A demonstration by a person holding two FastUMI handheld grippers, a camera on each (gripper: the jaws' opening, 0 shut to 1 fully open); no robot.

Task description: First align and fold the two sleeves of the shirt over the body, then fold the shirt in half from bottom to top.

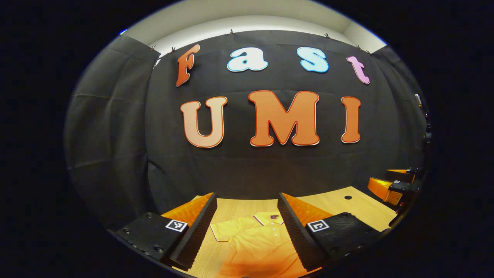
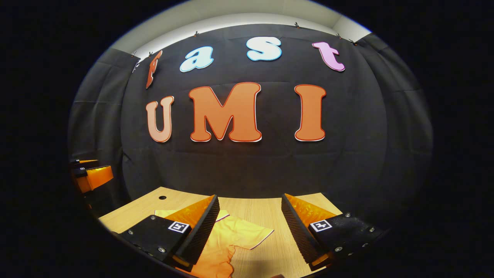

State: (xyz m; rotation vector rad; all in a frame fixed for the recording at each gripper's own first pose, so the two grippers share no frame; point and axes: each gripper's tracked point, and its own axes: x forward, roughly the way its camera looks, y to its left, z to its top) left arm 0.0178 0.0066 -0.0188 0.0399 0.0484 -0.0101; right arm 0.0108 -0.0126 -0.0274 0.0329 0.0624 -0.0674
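A yellow-orange polo shirt [image 1: 258, 243] lies flat on the bench [image 1: 239, 208], front up, its collar [image 1: 270, 218] toward the far edge of the bench. One short sleeve [image 1: 225, 231] spreads out to the side; in the right gripper view the other sleeve [image 2: 247, 233] also lies unfolded on the bench.

Shirt [image 1: 256, 241] flat on table [image 1: 339, 204], collar toward the wall [image 1: 247, 166] behind.
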